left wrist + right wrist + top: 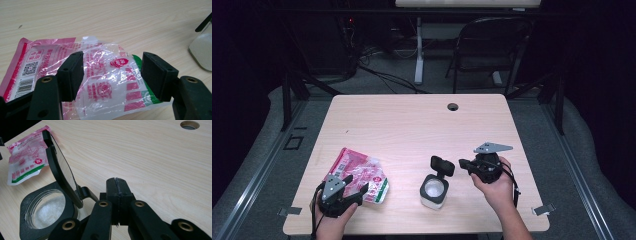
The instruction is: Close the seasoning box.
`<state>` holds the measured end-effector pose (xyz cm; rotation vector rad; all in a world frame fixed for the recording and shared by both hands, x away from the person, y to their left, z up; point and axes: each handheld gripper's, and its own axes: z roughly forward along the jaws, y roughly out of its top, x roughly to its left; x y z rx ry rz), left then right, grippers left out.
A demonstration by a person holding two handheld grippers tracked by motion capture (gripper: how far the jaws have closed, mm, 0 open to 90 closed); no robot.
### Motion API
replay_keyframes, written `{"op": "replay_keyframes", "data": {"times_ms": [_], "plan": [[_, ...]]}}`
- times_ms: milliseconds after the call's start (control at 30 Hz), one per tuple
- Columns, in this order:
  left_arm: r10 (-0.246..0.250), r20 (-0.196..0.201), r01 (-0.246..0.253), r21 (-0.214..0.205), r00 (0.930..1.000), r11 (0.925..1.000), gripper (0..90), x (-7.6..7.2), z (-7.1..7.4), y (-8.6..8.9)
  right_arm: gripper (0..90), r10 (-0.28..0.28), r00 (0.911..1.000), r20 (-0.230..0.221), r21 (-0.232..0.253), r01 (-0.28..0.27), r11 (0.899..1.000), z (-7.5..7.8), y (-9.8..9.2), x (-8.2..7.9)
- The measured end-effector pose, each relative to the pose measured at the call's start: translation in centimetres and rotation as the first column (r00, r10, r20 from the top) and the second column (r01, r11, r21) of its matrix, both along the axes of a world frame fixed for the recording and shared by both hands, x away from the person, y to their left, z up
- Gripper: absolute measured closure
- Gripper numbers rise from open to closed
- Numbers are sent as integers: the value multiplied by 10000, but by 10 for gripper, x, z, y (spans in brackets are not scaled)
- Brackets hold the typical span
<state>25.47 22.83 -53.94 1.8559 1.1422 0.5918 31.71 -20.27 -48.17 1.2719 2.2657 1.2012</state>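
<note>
The table (pixel 422 125) is evenly lit from above — everything around it falls into darkness; glare streaks the crinkled packet (pixel 100 80), and shadows beside it stay soft.

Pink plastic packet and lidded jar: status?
Left gripper open, jaws straddling pink crinkled plastic packet. Right gripper shut, empty, beside square black-topped glass jar, lid up. Nothing in the way.

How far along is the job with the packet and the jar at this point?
Done: the jar stands with its lid flipped up, white powder showing inside. In hand: the left tongs are open around the crumpled pink packet, not pressing it; the right tongs are shut on nothing beside the jar. Left: gripping the packet and bringing it to the jar, probably.
</note>
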Motion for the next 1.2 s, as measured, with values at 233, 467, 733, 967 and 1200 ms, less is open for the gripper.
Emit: {"op": "replay_keyframes", "data": {"times_ms": [233, 467, 733, 967, 1200], "plan": [[35, -37, -35, -1, 10000, 10000, 355, 0, 0, 0, 900, 78, 10000, 7, -6, -78, 10000, 1, 2, 0], [-11, -2, 11, 16, 10000, 10000, 355, 0, 0, 0, 900, 168, 9999, 31, -49, -168, 9998, 2, 4, -2], [13, -8, -13, -23, 10000, 10000, 355, 0, 0, 1, 900, 244, 9996, 155, -27, -243, 9997, 5, 7, -3], [31, 60, -30, -61, 10000, 10000, 355, 0, 0, 1, 900, 339, 9992, 217, -58, -338, 9994, 7, 10, -5], [50, 22, -50, -18, 10000, 10000, 355, 0, 0, 0, 900, 519, 9981, 317, -154, -515, 9986, 9, 15, -7]]}}
